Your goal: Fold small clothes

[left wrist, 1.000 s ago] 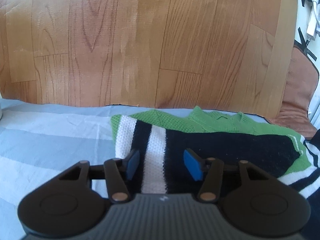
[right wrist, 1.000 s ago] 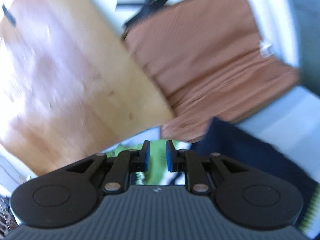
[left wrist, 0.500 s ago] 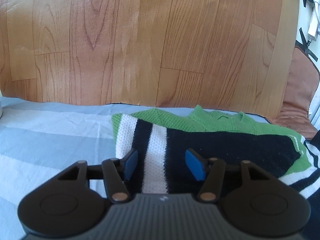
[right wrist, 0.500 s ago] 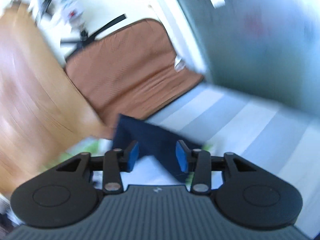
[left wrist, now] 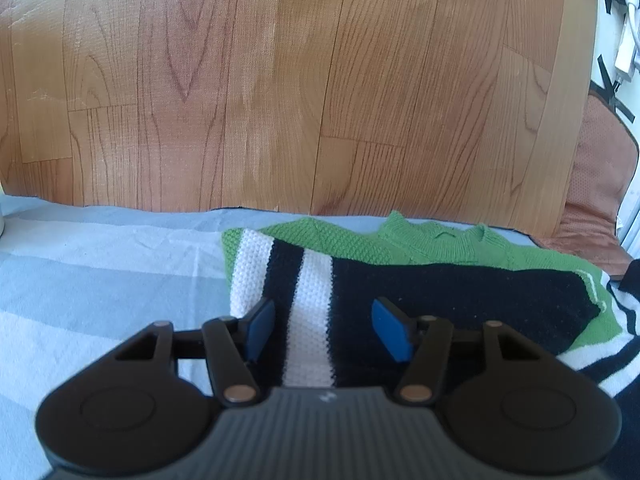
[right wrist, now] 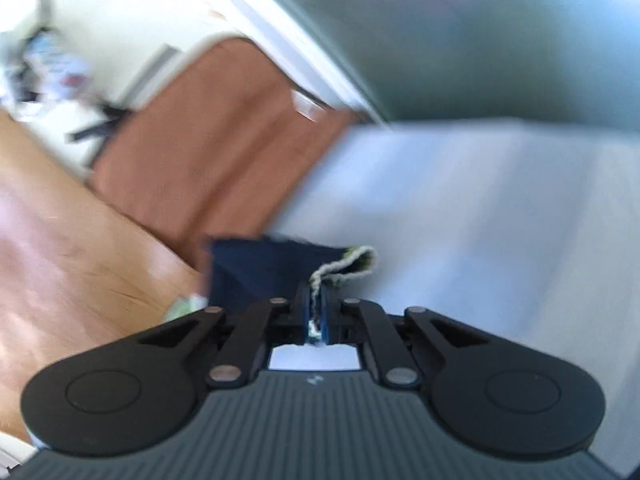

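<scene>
Left wrist view: my sweater (left wrist: 420, 280), knitted green, black and white, lies folded on the striped blue sheet (left wrist: 100, 264), at 12 o'clock from my left tongs (left wrist: 323, 333).
Left tongs: parted over a white stripe, nothing gripped.
Right tongs (right wrist: 316, 314): just snapped closed, pinching a pale knit edge (right wrist: 348, 266) of the sweater.
Beyond, 12 o'clock: wooden floor (left wrist: 280, 80).
Far right, 2 o'clock: brown cushion (left wrist: 596, 184).
</scene>
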### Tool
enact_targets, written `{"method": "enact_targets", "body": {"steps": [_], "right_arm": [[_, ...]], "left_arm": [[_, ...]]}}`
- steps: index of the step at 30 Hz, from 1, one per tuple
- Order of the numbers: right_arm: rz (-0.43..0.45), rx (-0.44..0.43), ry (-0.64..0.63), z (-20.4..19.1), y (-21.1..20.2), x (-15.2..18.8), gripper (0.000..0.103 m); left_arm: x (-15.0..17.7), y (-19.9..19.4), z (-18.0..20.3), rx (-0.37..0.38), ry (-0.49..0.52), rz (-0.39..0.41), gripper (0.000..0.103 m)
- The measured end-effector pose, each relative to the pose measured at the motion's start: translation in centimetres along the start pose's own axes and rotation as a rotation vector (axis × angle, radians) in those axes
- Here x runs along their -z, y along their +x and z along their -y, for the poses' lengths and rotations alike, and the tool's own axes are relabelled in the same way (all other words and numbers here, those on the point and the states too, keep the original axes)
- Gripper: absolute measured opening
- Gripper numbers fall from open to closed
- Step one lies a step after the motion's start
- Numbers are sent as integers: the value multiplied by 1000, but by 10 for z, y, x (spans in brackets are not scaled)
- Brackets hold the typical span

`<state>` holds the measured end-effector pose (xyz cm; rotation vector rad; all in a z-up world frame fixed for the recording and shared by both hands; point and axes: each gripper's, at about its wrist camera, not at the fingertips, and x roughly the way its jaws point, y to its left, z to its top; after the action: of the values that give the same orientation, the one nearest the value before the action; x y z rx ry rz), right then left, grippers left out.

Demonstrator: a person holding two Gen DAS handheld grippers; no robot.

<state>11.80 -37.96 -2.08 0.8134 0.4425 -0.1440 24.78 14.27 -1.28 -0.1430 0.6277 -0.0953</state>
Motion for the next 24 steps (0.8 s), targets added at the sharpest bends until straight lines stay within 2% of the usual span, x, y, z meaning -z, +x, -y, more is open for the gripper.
{"method": "enact_targets", "body": {"steps": [4,8,12,15,18,19,22,24], "right_arm": [[31,-177,-184,-89,-6,-13,8],[-55,-360,-363,-189,12,2,8],[-222,-498,-533,-280,46,56,8],[-321,-535,-651,-323,77,104,8],[-533,-541,-674,-340,124,141,12],[-549,-519,-654,-337,132,141,13],[-478,-534,-558,-305,129,107,14],[-402,-486,-542,-273,118,81,18]], "left_arm": [[-2,-16,-5,54,-33,96,56],[-7,-27,-23,187,-149,144,59],[-11,-24,-43,302,-256,127,60],[-12,-24,-52,355,-302,123,60],[-14,-23,-53,359,-299,115,61],[-13,-23,-52,355,-294,109,61],[-12,-21,-48,353,-278,84,61],[-11,-17,-44,342,-259,62,61]]}}
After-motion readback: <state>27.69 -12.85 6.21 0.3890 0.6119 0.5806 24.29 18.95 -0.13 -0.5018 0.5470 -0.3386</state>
